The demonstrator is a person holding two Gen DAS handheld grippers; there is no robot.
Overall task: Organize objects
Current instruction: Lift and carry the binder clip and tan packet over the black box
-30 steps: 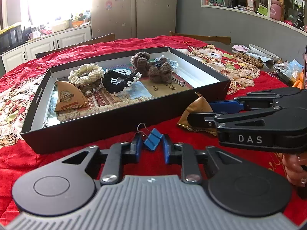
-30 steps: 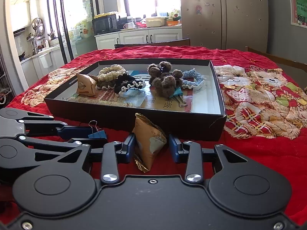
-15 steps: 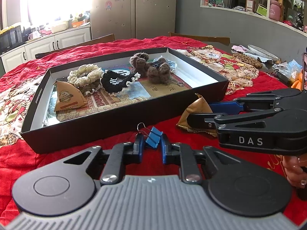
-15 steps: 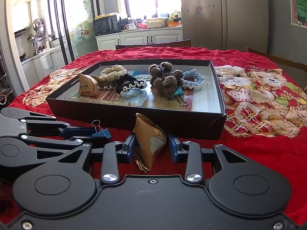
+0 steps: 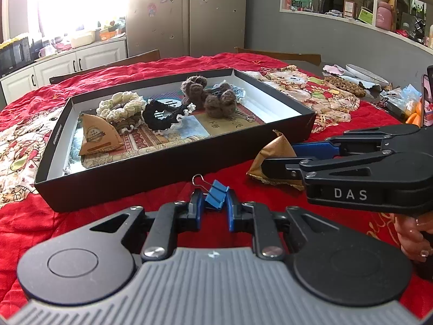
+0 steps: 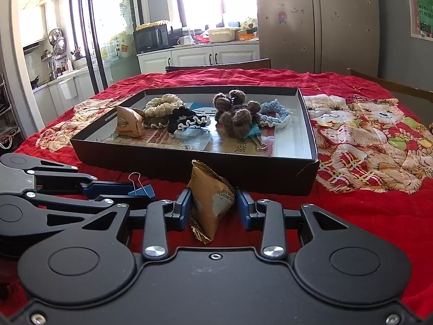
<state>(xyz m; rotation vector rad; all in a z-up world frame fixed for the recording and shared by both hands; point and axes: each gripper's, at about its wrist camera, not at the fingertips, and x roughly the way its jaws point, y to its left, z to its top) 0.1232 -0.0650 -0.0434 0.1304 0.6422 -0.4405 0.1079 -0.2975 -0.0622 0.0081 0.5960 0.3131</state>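
A small blue binder clip [image 5: 216, 197] lies on the red quilt just in front of the black box [image 5: 162, 173], and my left gripper [image 5: 213, 203] is shut on it, pads pressed to its sides. From the right wrist view the same clip [image 6: 144, 191] shows at the left gripper's fingertips. My right gripper [image 6: 213, 203] is shut on a brown triangular snack packet [image 6: 211, 197] that stands on the quilt near the box's front wall [image 6: 189, 168]. In the left wrist view that packet [image 5: 273, 149] sits between the right gripper's fingers [image 5: 314, 149].
The box holds a cream scrunchie [image 5: 119, 105], a black one [image 5: 162, 115], brown crocheted ones [image 5: 213, 97], a light blue one [image 6: 273, 113], a second packet [image 5: 97, 135] and another binder clip [image 6: 255, 138]. Clutter and a plate [image 5: 365, 74] lie far right. A hand [image 5: 414, 238] grips the right tool.
The left jaws narrowed onto the blue binder clip. Neither hand moved, and the right gripper kept its hold on the packet.
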